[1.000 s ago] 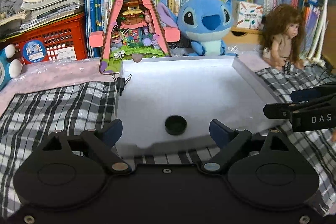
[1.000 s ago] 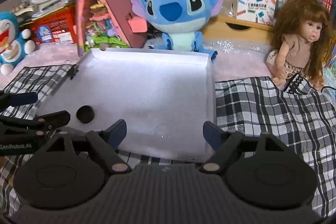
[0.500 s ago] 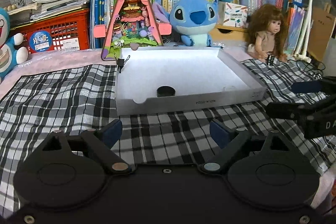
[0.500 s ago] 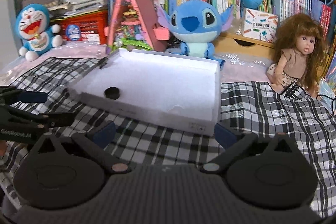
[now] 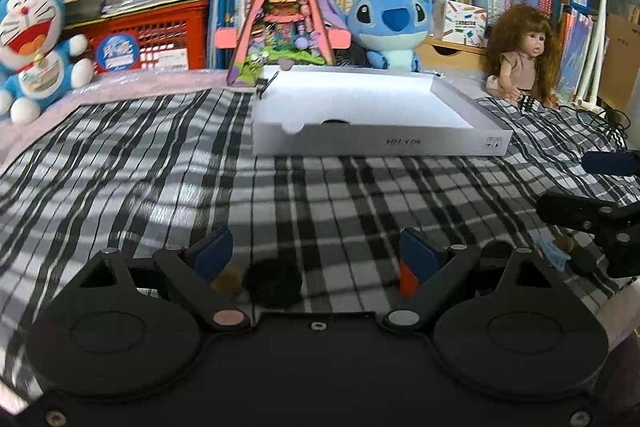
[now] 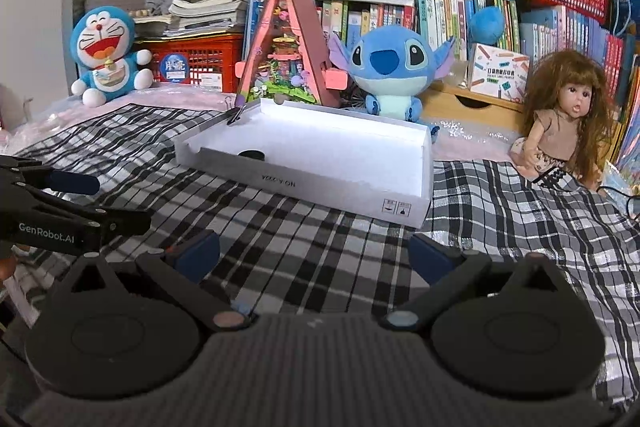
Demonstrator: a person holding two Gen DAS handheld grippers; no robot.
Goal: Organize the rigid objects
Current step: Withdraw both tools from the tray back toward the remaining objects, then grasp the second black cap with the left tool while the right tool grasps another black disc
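Note:
A white shallow box [image 5: 376,143] lies on the checked cloth; it also shows in the right wrist view [image 6: 304,183]. A black round cap [image 6: 251,155] lies inside it near the front left wall, barely visible in the left wrist view [image 5: 335,122]. My left gripper [image 5: 316,253] is open and empty, low over the cloth. Another black round object [image 5: 273,286] and a small brown piece [image 5: 228,282] lie on the cloth just before its left finger. A small orange piece [image 5: 407,281] sits by its right finger. My right gripper [image 6: 314,253] is open and empty.
Plush toys [image 6: 390,67], a doll [image 6: 564,123], a pink toy house [image 6: 288,55], a red crate [image 6: 196,61] and books line the back. The right gripper shows at the right edge of the left wrist view [image 5: 592,219]; the left gripper shows at the left edge of the right wrist view [image 6: 60,219].
Both grippers have pulled back from the white box toward the near side of the cloth and dropped lower. The black cap stays in the box. Loose objects came into view by the left fingers.

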